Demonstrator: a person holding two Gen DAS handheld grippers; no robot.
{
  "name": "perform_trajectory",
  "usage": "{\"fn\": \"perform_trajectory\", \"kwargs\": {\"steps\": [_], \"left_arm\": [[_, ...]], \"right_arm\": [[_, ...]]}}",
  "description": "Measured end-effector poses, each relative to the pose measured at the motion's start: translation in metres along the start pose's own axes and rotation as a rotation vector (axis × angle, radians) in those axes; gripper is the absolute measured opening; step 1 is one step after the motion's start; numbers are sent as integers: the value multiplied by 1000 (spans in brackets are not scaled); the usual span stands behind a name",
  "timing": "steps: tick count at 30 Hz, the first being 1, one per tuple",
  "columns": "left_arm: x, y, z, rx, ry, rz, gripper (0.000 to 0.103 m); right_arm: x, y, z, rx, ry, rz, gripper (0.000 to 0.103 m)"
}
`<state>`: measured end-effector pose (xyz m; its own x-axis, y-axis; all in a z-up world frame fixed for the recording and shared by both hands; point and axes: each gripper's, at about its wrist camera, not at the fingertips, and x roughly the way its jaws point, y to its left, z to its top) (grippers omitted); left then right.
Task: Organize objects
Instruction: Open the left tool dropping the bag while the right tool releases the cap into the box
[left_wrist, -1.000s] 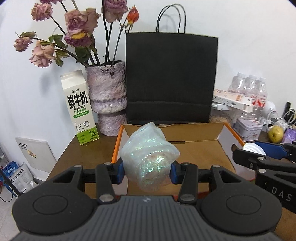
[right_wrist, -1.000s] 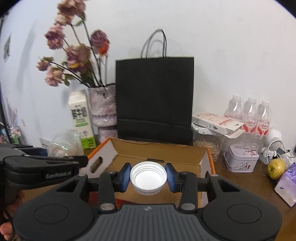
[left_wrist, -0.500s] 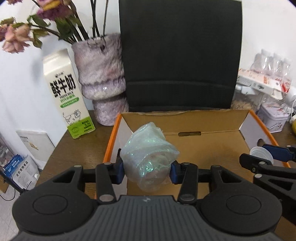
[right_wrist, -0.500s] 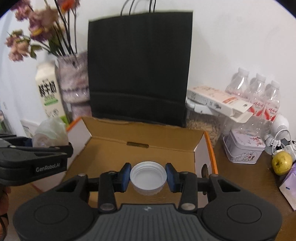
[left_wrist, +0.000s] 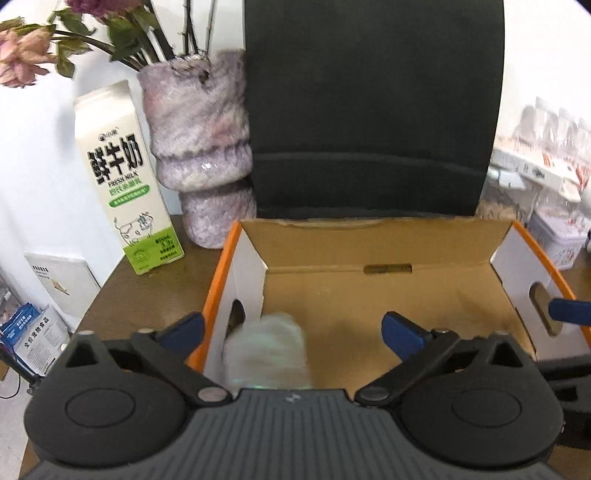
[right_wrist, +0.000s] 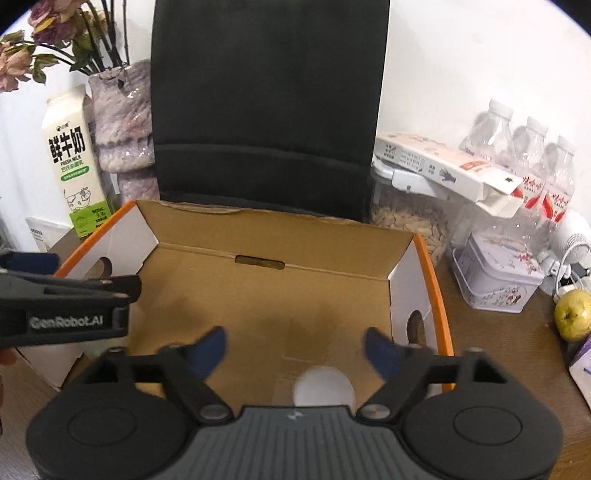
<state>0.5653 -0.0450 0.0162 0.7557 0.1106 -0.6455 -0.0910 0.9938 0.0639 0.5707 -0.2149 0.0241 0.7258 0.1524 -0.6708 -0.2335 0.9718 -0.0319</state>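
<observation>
Both wide open: left hand-held gripper (left_wrist: 291, 330) over crinkled iridescent plastic bundle (left_wrist: 266, 354), right hand-held gripper (right_wrist: 295, 349) over white round cap (right_wrist: 323, 386) inside orange-edged cardboard box (right_wrist: 273, 236). Best lifting straight up, clear of walls.

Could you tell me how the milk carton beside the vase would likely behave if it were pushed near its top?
The milk carton stands tall on a narrow base, so it would probably tip rather than slide. Its paperboard walls would likely dent under a hard squeeze. The vase close by might catch it.
</observation>
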Motion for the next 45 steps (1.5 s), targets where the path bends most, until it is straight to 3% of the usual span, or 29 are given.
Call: {"fn": "perform_trajectory", "kwargs": {"steps": [3, 10, 26, 37, 45], "left_arm": [[-4, 3, 0, -21, 4, -18, 103], [-21, 5, 0, -22, -23, -14, 103], [-98, 16, -14, -33, -120, -16, 103], [-183, 38, -50, -44, -240, -32, 103], [-250, 53, -98, -33, -325, -61, 103]], "right_arm": [[-4, -1, 1, 10, -9, 4, 98], [-24, -1, 1, 8, -47, -12, 101], [-109, 5, -13, 13, -154, 1, 103], [-198, 22, -44, 1, -280, 31, 103], [-269, 47, -88, -38, -387, 63, 103]]}}
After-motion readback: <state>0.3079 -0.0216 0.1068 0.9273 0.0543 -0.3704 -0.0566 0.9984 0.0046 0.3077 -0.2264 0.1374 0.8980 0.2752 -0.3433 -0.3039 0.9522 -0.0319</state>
